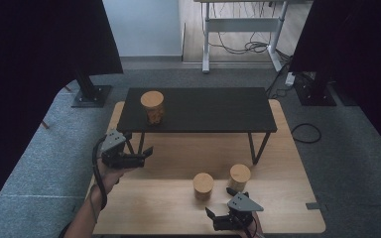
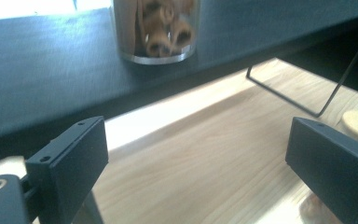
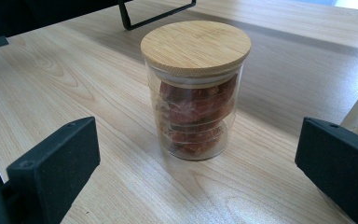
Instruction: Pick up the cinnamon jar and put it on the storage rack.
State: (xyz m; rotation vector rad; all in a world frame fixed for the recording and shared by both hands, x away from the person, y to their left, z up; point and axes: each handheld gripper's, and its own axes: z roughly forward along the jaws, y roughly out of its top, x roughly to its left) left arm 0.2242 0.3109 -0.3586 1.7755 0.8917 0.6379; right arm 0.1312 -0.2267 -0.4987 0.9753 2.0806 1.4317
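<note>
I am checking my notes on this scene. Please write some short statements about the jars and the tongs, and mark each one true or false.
1. Both tongs, the left tongs and the right tongs, stand open. True.
2. The jar on the black shelf lies on its side. False: it stands upright.
3. The jar with red contents has a wooden lid. True.
4. The right tongs are shut on that jar. False: its jaws are apart, the jar untouched.
5. Two jars stand on the wooden table. True.
</note>
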